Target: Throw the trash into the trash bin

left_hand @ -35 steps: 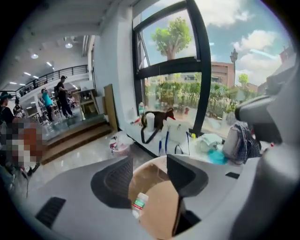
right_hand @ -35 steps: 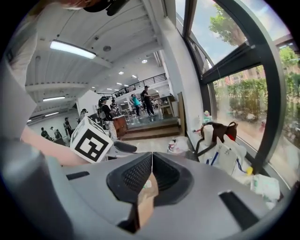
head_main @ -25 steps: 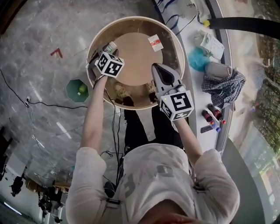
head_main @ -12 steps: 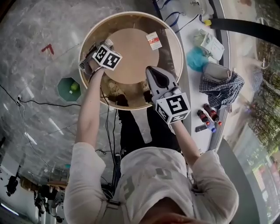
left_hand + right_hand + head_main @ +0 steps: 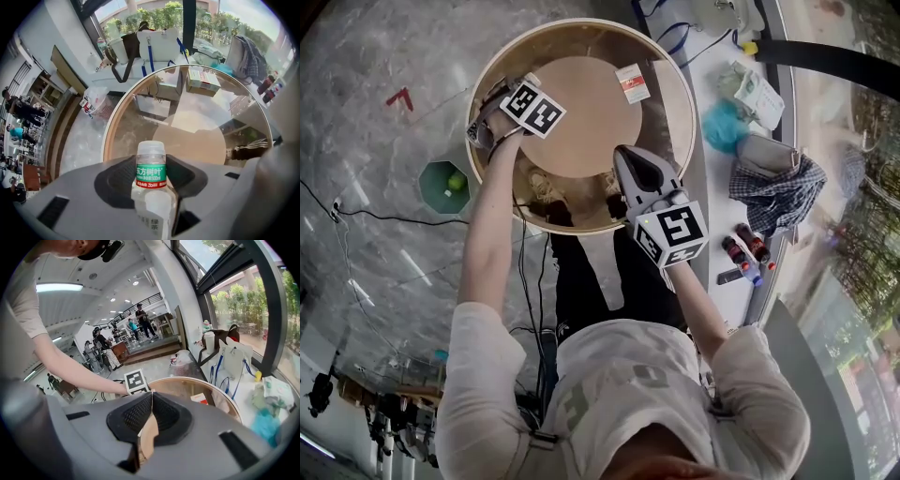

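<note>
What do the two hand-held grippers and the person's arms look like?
The left hand-held gripper and the right hand-held gripper are smooth grey shells with black dimpled pads inside the jaws. Each carries a white cube printed with black square markers: the left cube and the right cube. The person wears a pale top whose sleeves leave the forearms bare.

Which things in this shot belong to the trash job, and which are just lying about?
Job:
- bottle, gripped by the left gripper
- green bin on the floor
- small box on the round table, probably trash too
- right gripper, shut and empty

Lying about, on the side counter:
- plaid cloth
- teal bundle
- small bottles
</note>
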Tool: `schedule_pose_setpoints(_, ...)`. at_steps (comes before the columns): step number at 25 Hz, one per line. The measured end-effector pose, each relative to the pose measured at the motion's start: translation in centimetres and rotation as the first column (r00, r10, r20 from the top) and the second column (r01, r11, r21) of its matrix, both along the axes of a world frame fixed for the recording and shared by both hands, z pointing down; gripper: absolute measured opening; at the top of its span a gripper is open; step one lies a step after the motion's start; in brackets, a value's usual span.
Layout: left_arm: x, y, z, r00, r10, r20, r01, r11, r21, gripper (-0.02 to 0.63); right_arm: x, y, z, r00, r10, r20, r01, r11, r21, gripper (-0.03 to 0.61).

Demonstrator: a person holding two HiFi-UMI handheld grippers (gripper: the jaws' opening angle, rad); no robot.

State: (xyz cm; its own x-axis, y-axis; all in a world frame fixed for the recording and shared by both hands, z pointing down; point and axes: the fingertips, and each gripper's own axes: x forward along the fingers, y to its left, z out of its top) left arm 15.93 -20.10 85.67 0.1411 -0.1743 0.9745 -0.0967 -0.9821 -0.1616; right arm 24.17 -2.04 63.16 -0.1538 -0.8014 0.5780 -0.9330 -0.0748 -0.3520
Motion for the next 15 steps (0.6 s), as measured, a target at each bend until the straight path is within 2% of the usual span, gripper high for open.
schedule_pose_setpoints(5,0.1,-0.2,-0.2,1.0,-0.012,-0.013,0.013,1.0,0.018,0.202,-0.2,0.8,0.3,1.0,0.003,0.0,-0.003,1.0,-0.007,0.015)
schedule_pose_setpoints(9,-0.7,-0.1,-2.5,0.987,-0.122,-0.102,0.124,0.992,0.011,0.201,-0.3,0.5,-1.3,0.999,-0.023,-0.022,0.023,1.0,0.017,0.015)
schedule_pose_setpoints(12,-2.0,2.4,-6.1,0.959,-0.209,-0.194,0.211,0.977,-0.011,0.201,-0.9,1.4,-3.7,0.997,-0.06,-0.05,0.06,0.998,0.011,0.015)
schedule_pose_setpoints(15,-3.7,3.4,-11.0,0.911,-0.29,-0.294,0.305,0.952,0.003,0.201,-1.6,1.0,-6.5,0.992,-0.091,-0.082,0.095,0.994,0.047,0.015)
